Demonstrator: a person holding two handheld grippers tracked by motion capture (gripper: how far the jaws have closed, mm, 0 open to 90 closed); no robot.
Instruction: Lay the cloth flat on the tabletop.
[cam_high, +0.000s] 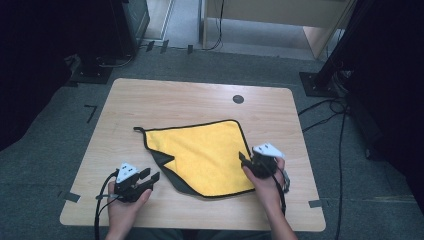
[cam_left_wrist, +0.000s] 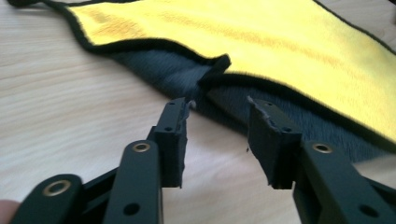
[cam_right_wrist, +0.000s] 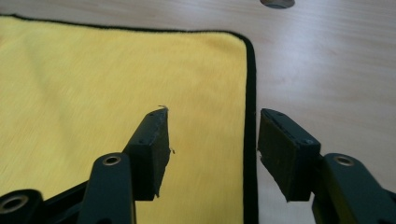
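The yellow cloth (cam_high: 207, 155) is lying flat mid-table (cam_high: 165, 97), looking soft, light and limp, best pinched at its black-trimmed edges, with the left gripper (cam_left_wrist: 219, 112) and right gripper (cam_right_wrist: 212, 126) both gaping, empty, beside those hems.

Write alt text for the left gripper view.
The left gripper, jaws open, points at a folded corner of a yellow cloth with a black hem, its dark grey underside showing. The cloth lies on a light wooden table.

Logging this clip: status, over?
Left gripper open, short of cloth fold. Right gripper open, straddling cloth's black hem. Table otherwise bare, nothing blocking.
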